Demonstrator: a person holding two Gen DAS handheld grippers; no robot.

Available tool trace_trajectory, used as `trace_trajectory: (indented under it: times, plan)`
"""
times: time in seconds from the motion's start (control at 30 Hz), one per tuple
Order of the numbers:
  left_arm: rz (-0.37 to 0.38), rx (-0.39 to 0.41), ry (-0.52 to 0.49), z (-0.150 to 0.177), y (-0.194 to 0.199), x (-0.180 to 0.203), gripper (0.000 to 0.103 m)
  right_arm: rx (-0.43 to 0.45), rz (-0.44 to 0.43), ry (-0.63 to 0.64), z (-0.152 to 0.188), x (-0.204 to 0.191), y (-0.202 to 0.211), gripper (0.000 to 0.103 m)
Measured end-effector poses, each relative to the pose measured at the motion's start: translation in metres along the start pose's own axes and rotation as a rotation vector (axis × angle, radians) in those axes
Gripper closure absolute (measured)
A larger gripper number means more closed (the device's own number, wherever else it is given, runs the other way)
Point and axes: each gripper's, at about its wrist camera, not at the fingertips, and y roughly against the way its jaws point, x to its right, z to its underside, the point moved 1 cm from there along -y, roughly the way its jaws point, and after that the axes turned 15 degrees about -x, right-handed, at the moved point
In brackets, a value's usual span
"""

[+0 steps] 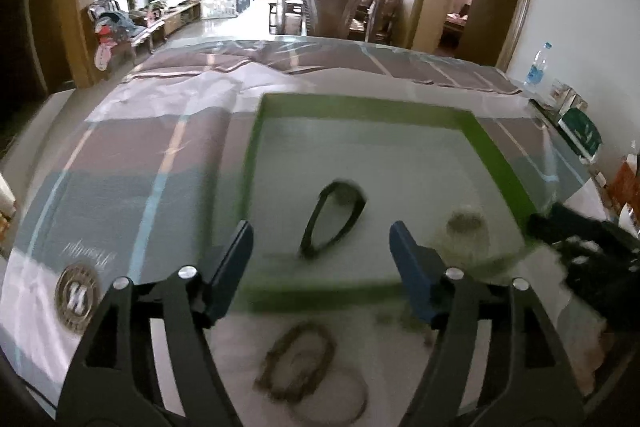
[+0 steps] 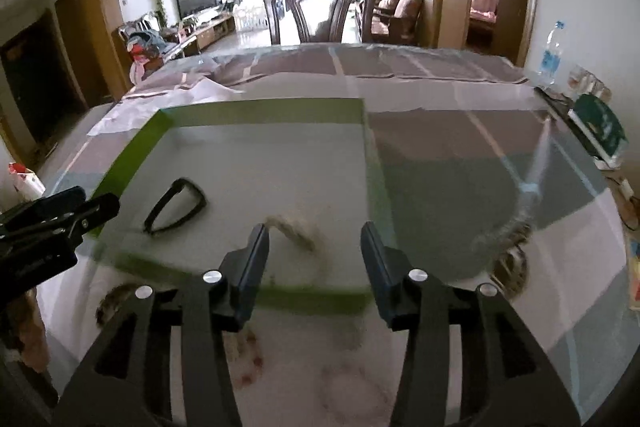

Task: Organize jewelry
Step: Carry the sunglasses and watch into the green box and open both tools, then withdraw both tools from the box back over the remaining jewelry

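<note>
A green-rimmed tray point(image 1: 500, 155) point(image 2: 260, 115) with a grey floor lies on the table. In it lie a black bangle point(image 1: 334, 219) point(image 2: 176, 207) and a blurred pale beaded piece point(image 1: 464, 223) point(image 2: 294, 229). My left gripper point(image 1: 322, 261) is open and empty over the tray's near edge. A brown bead bracelet point(image 1: 298, 365) and a thin ring bangle point(image 1: 344, 403) lie on the table below it. My right gripper point(image 2: 314, 259) is open and empty over the tray's near right corner. Reddish beads point(image 2: 248, 359) lie blurred beneath it.
More jewelry point(image 2: 512, 251) lies right of the tray. The left gripper's body point(image 2: 44, 231) is at the right wrist view's left edge; the right gripper's body point(image 1: 580, 247) is at the left view's right. A chair point(image 2: 320, 11) stands behind the table; a bottle point(image 2: 554, 47) and boxes point(image 2: 600, 131) stand at the right.
</note>
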Motion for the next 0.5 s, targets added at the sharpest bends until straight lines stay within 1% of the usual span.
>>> trace_trajectory:
  times: [0.07, 0.1, 0.17, 0.23, 0.33, 0.4, 0.5]
  plan:
    - [-0.039, -0.011, 0.014, 0.024, 0.004, -0.006, 0.032, -0.004, -0.001, -0.01, 0.019, 0.009, 0.008, 0.055]
    - [-0.047, -0.015, 0.024, 0.034, 0.005, -0.009, 0.032, -0.011, -0.001, -0.016, 0.031, 0.015, 0.011, 0.055]
    - [-0.045, -0.035, 0.052, 0.056, 0.003, -0.012, 0.032, -0.032, 0.012, -0.034, 0.049, 0.023, 0.009, 0.055]
    - [-0.041, -0.055, 0.062, 0.071, -0.002, -0.011, 0.032, -0.068, 0.036, -0.06, 0.064, 0.032, -0.001, 0.055]
    - [-0.041, -0.082, 0.05, 0.085, -0.012, -0.006, 0.032, -0.127, 0.024, -0.07, 0.073, 0.034, -0.018, 0.055]
    - [-0.037, -0.093, 0.044, 0.088, -0.018, -0.004, 0.032, -0.149, 0.04, -0.061, 0.076, 0.03, -0.027, 0.055]
    - [-0.036, -0.108, 0.033, 0.093, -0.024, -0.001, 0.032, -0.172, 0.04, -0.035, 0.08, 0.02, -0.036, 0.055]
